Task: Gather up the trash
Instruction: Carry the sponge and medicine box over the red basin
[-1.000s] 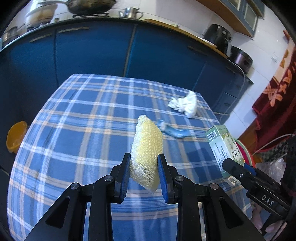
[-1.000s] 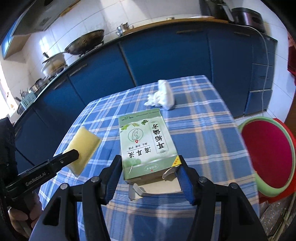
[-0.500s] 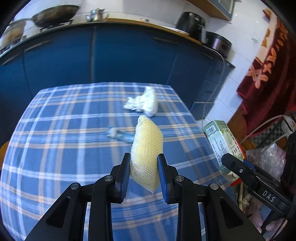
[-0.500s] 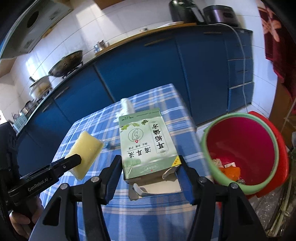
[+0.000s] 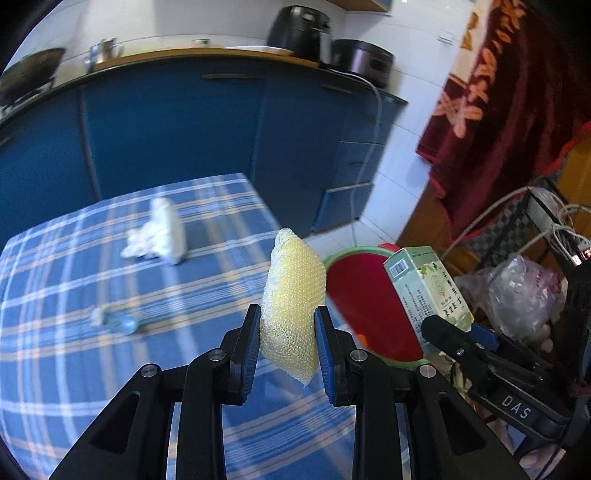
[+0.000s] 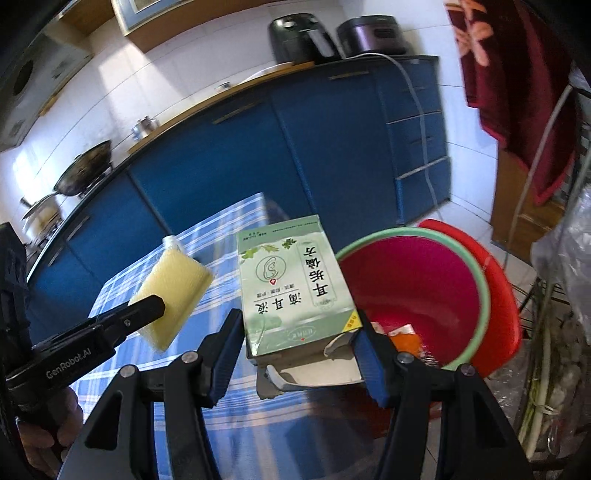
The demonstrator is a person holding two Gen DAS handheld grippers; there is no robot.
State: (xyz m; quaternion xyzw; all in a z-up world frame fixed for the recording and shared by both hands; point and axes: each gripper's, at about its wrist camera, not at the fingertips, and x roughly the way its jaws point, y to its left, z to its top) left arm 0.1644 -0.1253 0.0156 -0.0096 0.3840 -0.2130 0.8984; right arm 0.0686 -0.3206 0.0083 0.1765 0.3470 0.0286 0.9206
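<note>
My left gripper (image 5: 288, 332) is shut on a yellow mesh sponge (image 5: 293, 291), held above the right edge of the blue plaid table (image 5: 74, 369). My right gripper (image 6: 301, 339) is shut on a green-and-white carton (image 6: 295, 284), held at the table's right edge beside a red bin with a green rim (image 6: 417, 288). The bin (image 5: 365, 314) holds some scraps at its bottom. The sponge (image 6: 173, 291) and carton (image 5: 424, 284) each show in the other view. A crumpled white tissue (image 5: 159, 234) and a small blue plastic piece (image 5: 118, 321) lie on the table.
Blue kitchen cabinets (image 5: 184, 129) stand behind the table, with black appliances (image 5: 299, 33) and a cable on the counter. A dark red cloth (image 5: 498, 110) hangs at the right. A rack with plastic bags (image 5: 524, 291) stands right of the bin.
Both grippers have swung to the right with their loads. The red bin has come fully into view, close beside the carton and sponge; the tissue and blue piece have slid left.
</note>
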